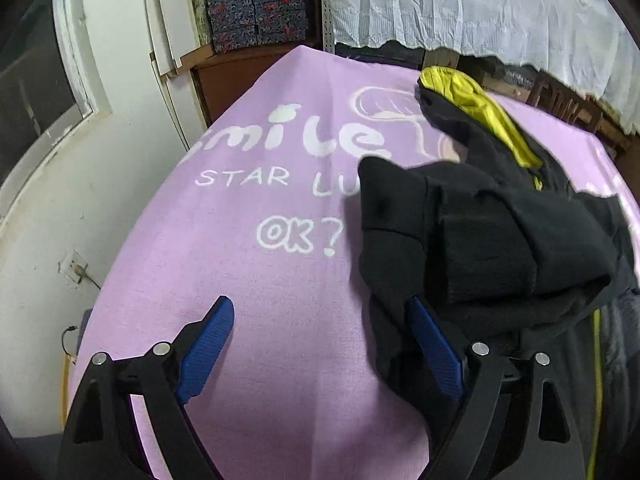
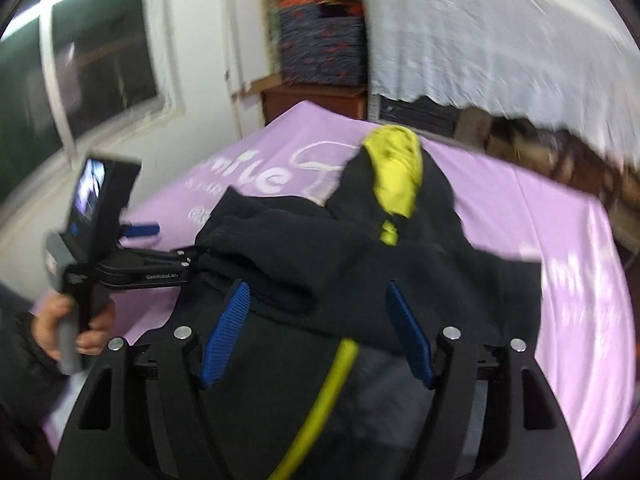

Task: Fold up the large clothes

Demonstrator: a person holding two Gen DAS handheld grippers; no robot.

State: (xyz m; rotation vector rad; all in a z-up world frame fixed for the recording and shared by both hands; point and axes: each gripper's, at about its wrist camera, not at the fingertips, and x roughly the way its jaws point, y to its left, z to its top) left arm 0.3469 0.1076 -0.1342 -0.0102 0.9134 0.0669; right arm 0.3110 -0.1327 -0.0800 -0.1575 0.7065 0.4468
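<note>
A black jacket [image 1: 480, 232] with a yellow lining [image 1: 480, 108] lies bunched on the purple blanket [image 1: 248, 280], right of the white lettering. My left gripper [image 1: 320, 312] is open over bare blanket, and its right pad [image 1: 432, 344] sits at the jacket's left edge. In the blurred right wrist view the jacket [image 2: 320, 252] is folded over itself, the yellow hood lining [image 2: 396, 168] at the far end and a yellow zipper [image 2: 320, 408] running toward me. My right gripper [image 2: 316, 296] hangs open above the jacket's near part. The left gripper [image 2: 168, 240] sits at the jacket's left side.
A hand [image 2: 72, 320] holds the left gripper's handle. Beyond the blanket's far edge stand a brown cabinet [image 1: 224, 76] with stacked patterned boxes [image 1: 256, 4] and a white lace cloth [image 1: 480, 4] over furniture. A white wall with a window [image 1: 36, 92] is to the left.
</note>
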